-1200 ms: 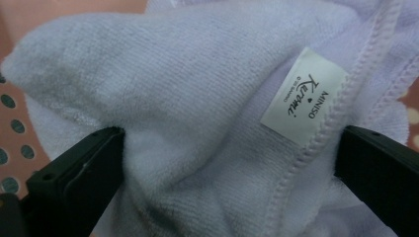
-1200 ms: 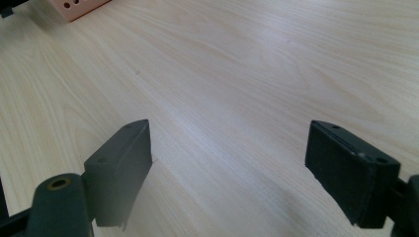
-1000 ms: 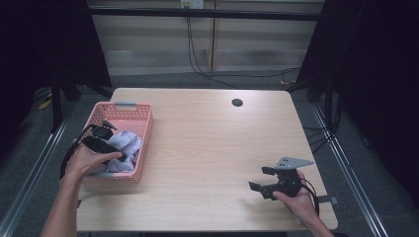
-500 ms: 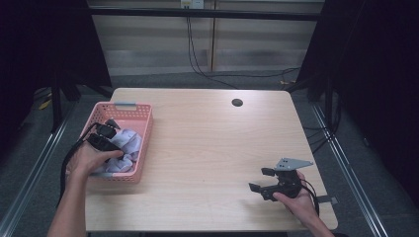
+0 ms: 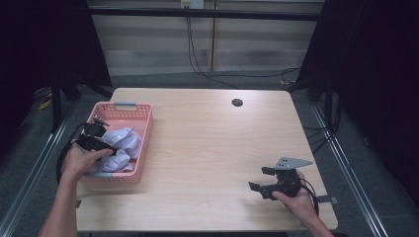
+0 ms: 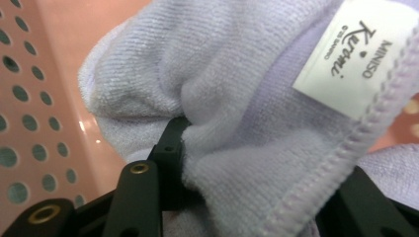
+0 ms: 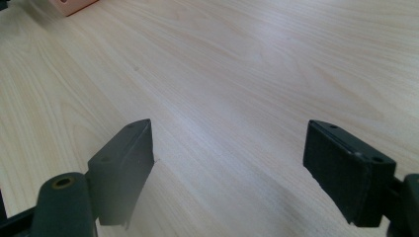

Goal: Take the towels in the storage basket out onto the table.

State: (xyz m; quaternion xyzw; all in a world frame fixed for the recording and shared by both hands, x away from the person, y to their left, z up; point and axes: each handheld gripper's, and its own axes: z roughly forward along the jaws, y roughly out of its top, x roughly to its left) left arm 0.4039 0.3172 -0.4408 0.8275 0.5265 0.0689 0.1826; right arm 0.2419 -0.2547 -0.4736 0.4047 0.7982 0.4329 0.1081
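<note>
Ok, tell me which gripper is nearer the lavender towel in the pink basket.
Left. The left gripper is in the pink basket, its jaws just closing around the lavender towel. The right gripper rests across the table, open.

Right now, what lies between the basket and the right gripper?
Bare tabletop lies between the basket and the right gripper, as the high view shows.

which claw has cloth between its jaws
The left claw, inside the pink basket: its jaws have just been closing on the lavender towel. The right claw stands open over bare table.
</note>
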